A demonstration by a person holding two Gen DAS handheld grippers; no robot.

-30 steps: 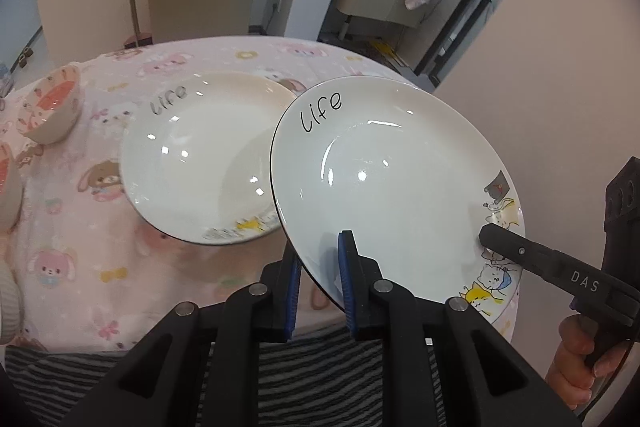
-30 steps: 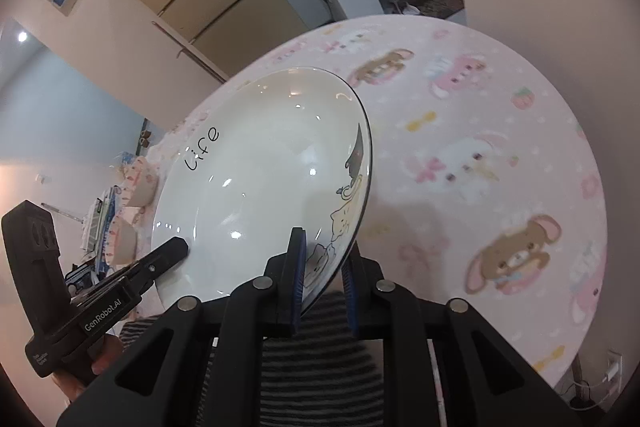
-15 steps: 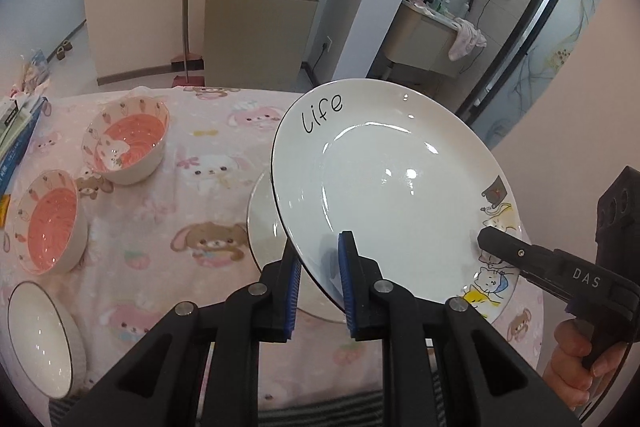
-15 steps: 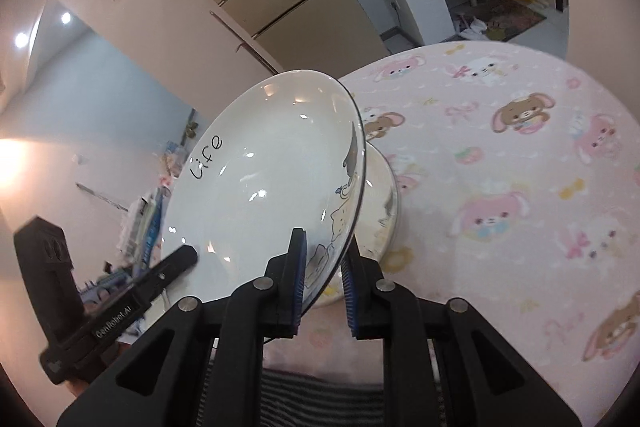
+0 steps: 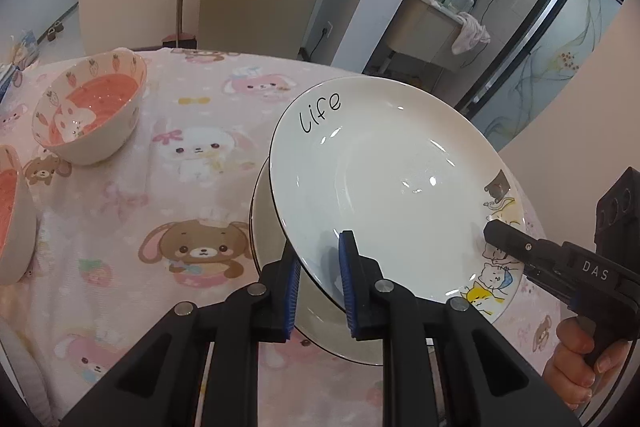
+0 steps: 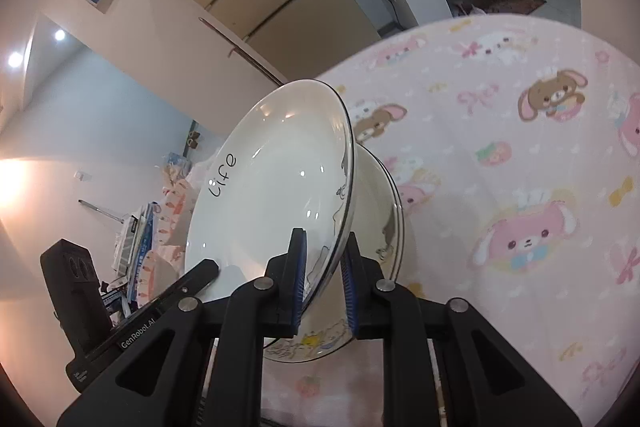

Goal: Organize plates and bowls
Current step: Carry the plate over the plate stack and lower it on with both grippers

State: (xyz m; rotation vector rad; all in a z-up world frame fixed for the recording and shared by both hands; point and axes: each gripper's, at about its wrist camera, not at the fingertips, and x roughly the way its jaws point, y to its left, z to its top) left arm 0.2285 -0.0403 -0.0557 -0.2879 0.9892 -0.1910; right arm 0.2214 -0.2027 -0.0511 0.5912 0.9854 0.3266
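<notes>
A white plate marked "life", with cartoon cats on its rim, hangs tilted above a second white plate that lies on the pink tablecloth. My left gripper is shut on the upper plate's near rim. At that plate's right rim, over the cats, sits the right gripper. In the right wrist view my right gripper is shut on the upper plate, the lower plate lies just behind, and the left gripper's finger rests on the plate at the left.
A pink strawberry bowl stands at the back left, and another pink bowl is cut off by the left edge. The table's round edge runs behind the plates. A hand holds the right gripper's handle. Books and boxes lie far left.
Both grippers have carried the upper plate leftward and down, from beside the lying plate to over it. The lying plate is now mostly covered, and the pink bowls have drawn nearer.
</notes>
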